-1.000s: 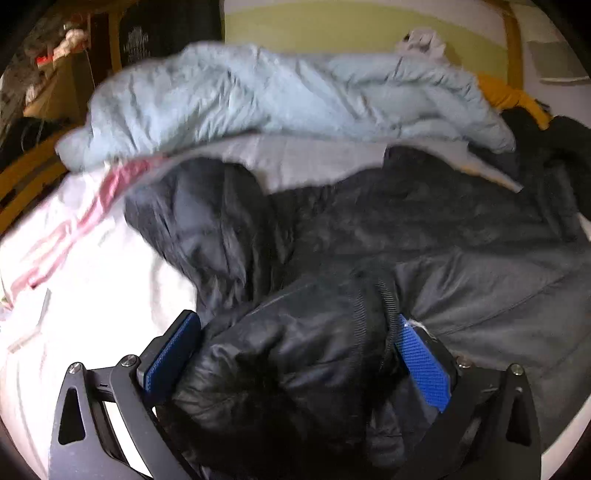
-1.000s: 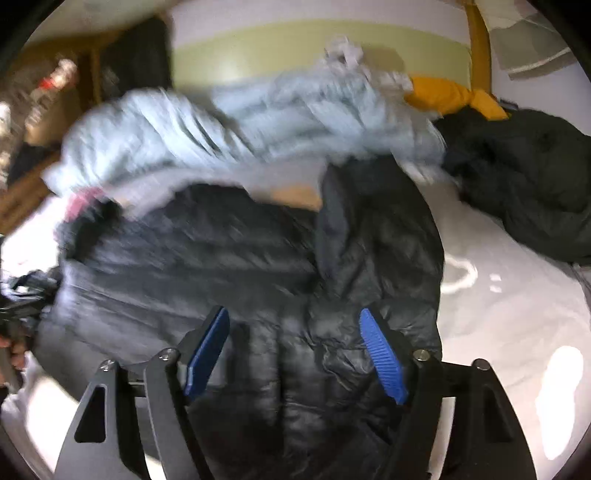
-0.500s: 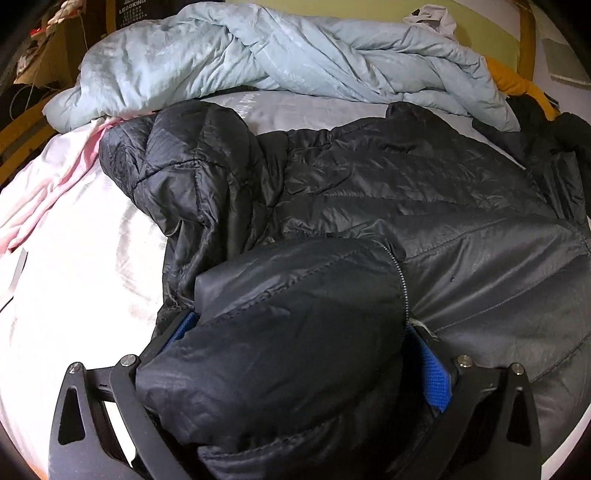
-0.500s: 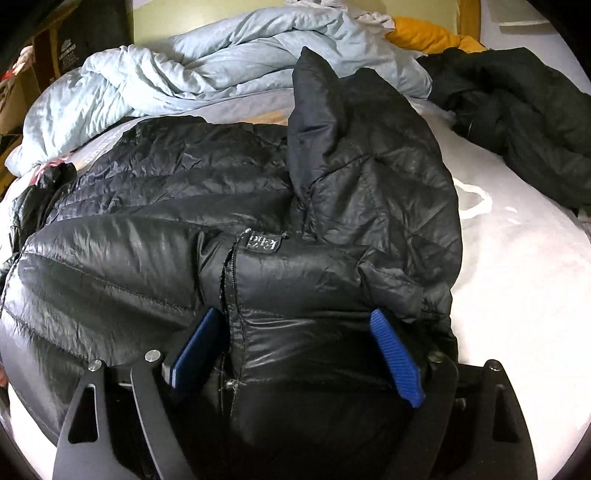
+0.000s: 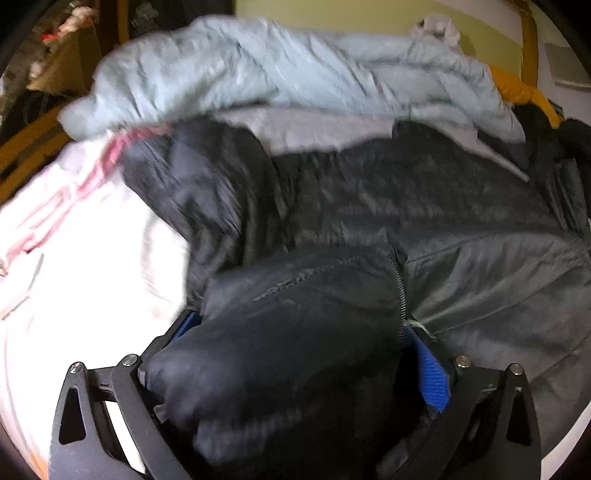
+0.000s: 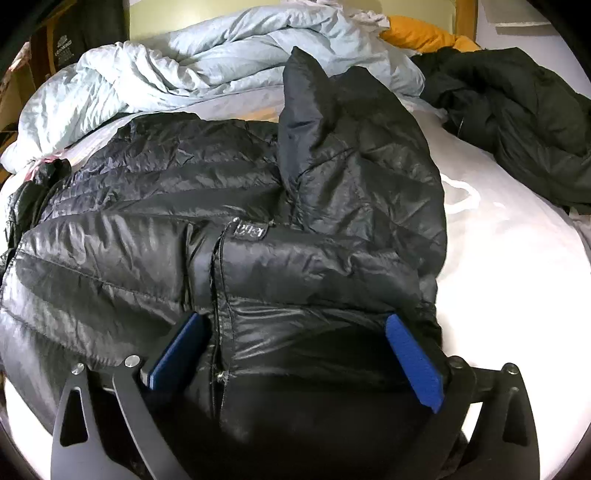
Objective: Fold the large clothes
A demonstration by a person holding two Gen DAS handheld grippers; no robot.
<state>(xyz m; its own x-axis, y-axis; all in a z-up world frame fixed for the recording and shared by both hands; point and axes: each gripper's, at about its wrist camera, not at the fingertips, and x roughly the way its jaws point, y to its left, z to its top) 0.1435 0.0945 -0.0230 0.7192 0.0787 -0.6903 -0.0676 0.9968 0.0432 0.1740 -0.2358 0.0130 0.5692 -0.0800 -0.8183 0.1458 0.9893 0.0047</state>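
Note:
A black quilted puffer jacket (image 6: 166, 206) lies spread on a white bed; it also shows in the left wrist view (image 5: 424, 206). My left gripper (image 5: 295, 332) has its blue pads wide apart, with a bulky fold of the jacket's zipper edge (image 5: 288, 332) filling the gap between them. My right gripper (image 6: 295, 350) is also wide open, with jacket hem fabric bunched between its pads (image 6: 413, 358). The right sleeve (image 6: 354, 155) is folded over the jacket body.
A crumpled light blue duvet (image 6: 207, 62) lies at the bed's far side. A second dark jacket (image 6: 517, 122) and a mustard garment (image 6: 424, 35) lie at the far right. A pink striped cloth (image 5: 74, 184) lies left. White sheet (image 6: 517, 277) shows to the right.
The left view has pulled back a little and blurred with motion. The right gripper has stayed over the hem with the jacket barely moved.

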